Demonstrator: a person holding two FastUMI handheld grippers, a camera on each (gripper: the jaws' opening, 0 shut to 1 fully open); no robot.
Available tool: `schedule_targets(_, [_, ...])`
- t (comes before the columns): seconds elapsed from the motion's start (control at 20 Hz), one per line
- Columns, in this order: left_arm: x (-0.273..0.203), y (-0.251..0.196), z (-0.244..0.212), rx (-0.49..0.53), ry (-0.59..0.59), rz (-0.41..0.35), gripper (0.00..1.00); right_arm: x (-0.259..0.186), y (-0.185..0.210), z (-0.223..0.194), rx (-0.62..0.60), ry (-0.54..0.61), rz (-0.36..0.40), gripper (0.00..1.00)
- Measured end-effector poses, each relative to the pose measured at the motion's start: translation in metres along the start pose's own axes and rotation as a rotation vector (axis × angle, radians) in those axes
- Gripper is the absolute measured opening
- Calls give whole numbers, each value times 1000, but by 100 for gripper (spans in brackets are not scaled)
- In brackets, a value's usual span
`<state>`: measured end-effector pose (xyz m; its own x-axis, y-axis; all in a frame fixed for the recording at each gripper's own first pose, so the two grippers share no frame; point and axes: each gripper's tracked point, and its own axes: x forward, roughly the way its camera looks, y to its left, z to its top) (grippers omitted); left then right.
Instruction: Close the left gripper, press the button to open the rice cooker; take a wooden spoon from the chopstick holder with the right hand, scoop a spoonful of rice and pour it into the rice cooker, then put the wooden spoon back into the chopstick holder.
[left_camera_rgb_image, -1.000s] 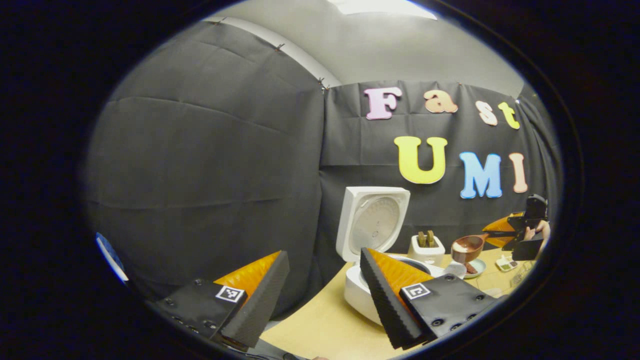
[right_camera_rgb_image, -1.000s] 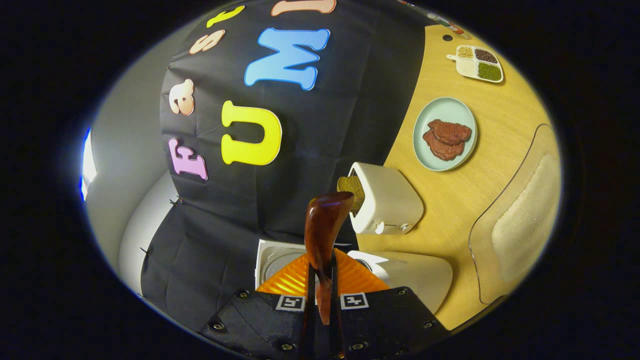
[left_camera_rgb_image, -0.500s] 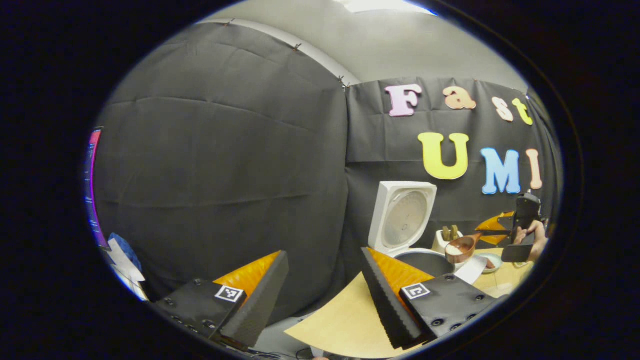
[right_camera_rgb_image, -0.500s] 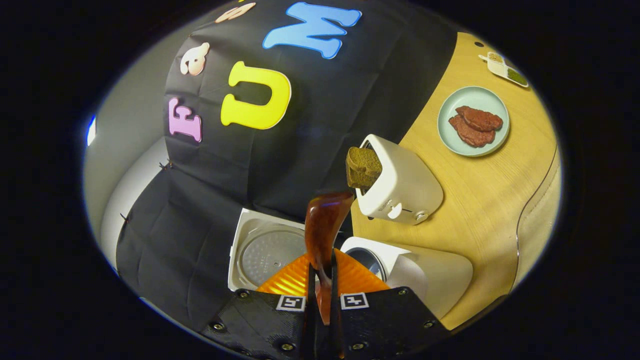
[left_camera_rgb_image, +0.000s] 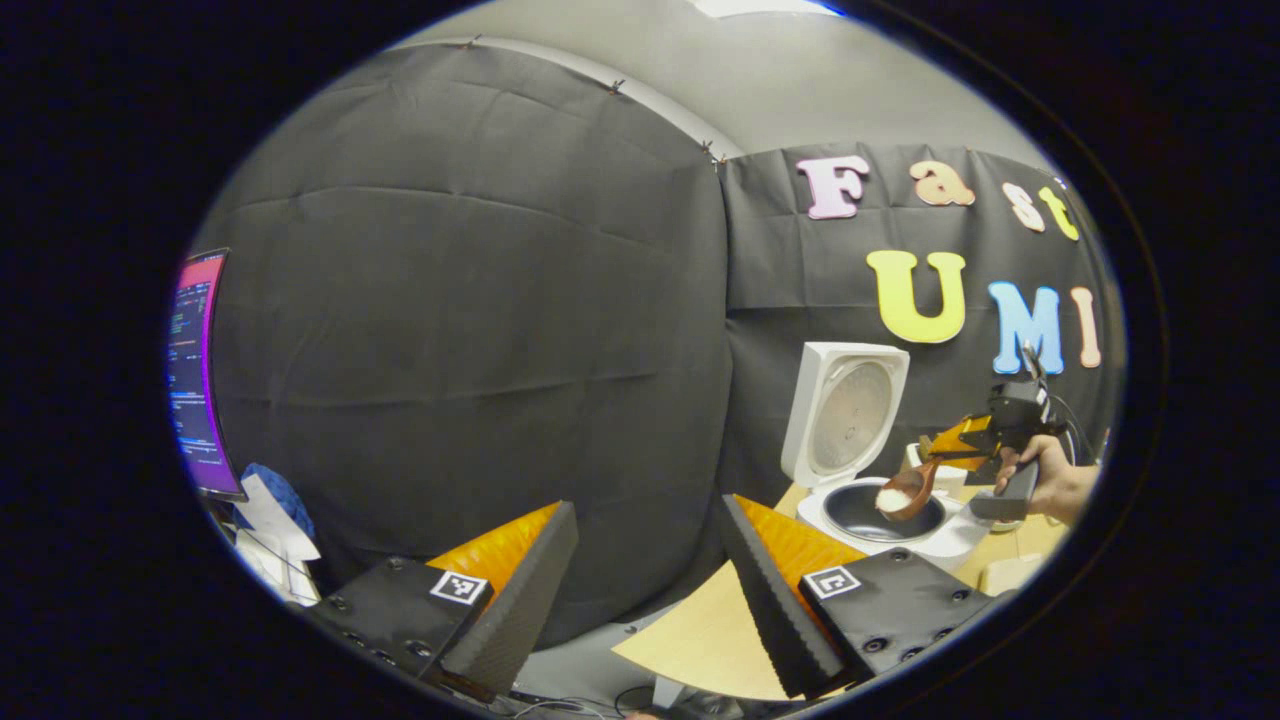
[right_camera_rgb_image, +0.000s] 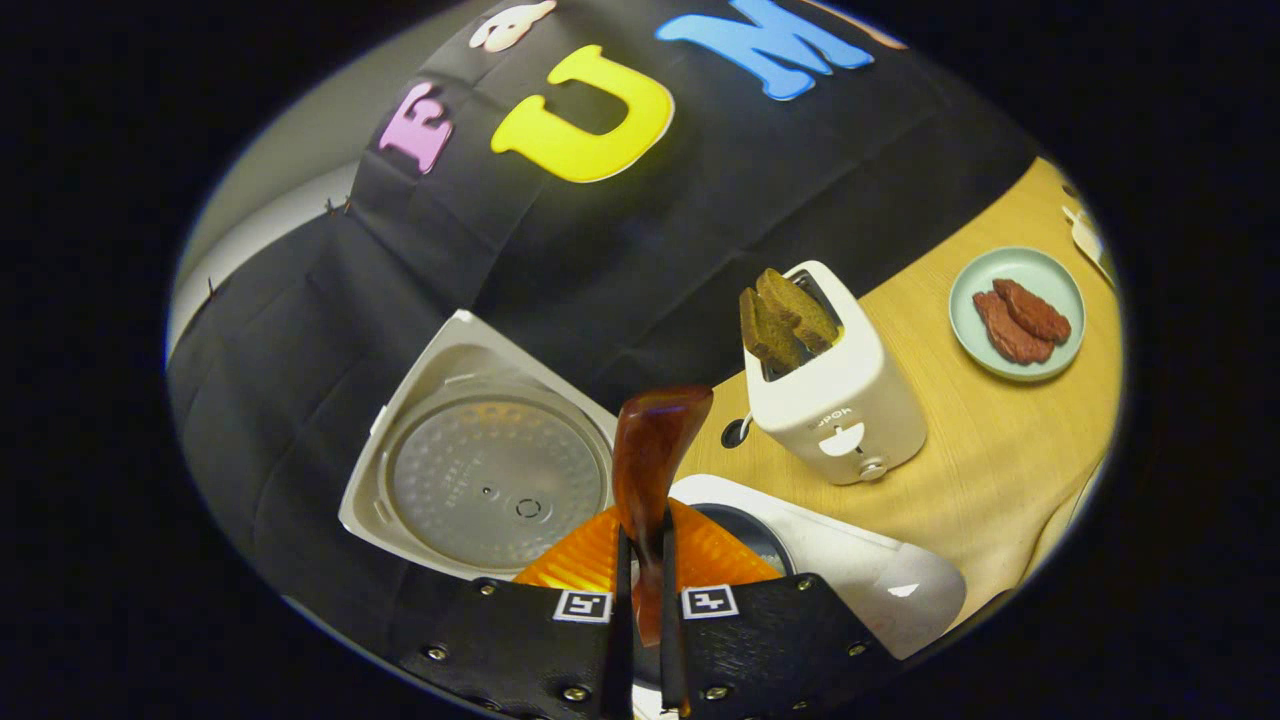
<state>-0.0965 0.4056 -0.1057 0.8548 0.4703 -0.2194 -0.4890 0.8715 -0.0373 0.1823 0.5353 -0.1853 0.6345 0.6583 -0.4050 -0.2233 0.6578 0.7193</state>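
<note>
Since the earlier frames the wooden spoon (left_camera_rgb_image: 908, 490) has travelled from beside the toaster to a position directly above the rice cooker (left_camera_rgb_image: 880, 515), and its bowl, loaded with white rice (left_camera_rgb_image: 890, 499), is now tipped down toward the pot opening. The left gripper view has also swung left, bringing a monitor (left_camera_rgb_image: 198, 370) into sight.

Left gripper view, positions given relative to the rice cooker:
- Far left: the monitor stands at the edge of the black cloth wall, with papers (left_camera_rgb_image: 268, 520) below it.
- Lower left: the left gripper (left_camera_rgb_image: 640, 560) is held clear of the cooker, jaws wide apart and holding nothing.
- Centre: the cooker sits on the desk (left_camera_rgb_image: 700, 640) with its lid (left_camera_rgb_image: 845, 415) raised upright behind the pot.
- Right: the right gripper (left_camera_rgb_image: 965, 450) is held by a hand (left_camera_rgb_image: 1050, 485) just above and to the right of the cooker.

Right gripper view, positions given relative to the rice cooker:
- Left: the open lid (right_camera_rgb_image: 480, 470) shows its metal inner plate.
- Centre: the right gripper (right_camera_rgb_image: 641, 580) has its jaws narrow, clamped on the spoon handle (right_camera_rgb_image: 650, 470); the back of the spoon points forward over the pot rim (right_camera_rgb_image: 800, 560).
- Right: a toaster (right_camera_rgb_image: 835, 400) with two slices of bread (right_camera_rgb_image: 785, 315) stands just behind the cooker.
- Far right: a plate (right_camera_rgb_image: 975, 345) carrying meat (right_camera_rgb_image: 1020, 318) lies well apart from the cooker.
</note>
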Motion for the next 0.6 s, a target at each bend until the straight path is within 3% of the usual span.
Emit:
schedule_targets(0.15, [-3, 8, -6, -15, 9, 16, 99, 10, 8, -9, -205, 17, -33, 11])
schedule_targets(0.2, [-2, 10, -6, -17, 11, 20, 95, 10, 12, -10, -250, 28, -34, 11])
schedule_targets(0.6, [1, 12, -11, -35, 19, 23, 99, 4, 36, -13, -665, 8, -69, 11])
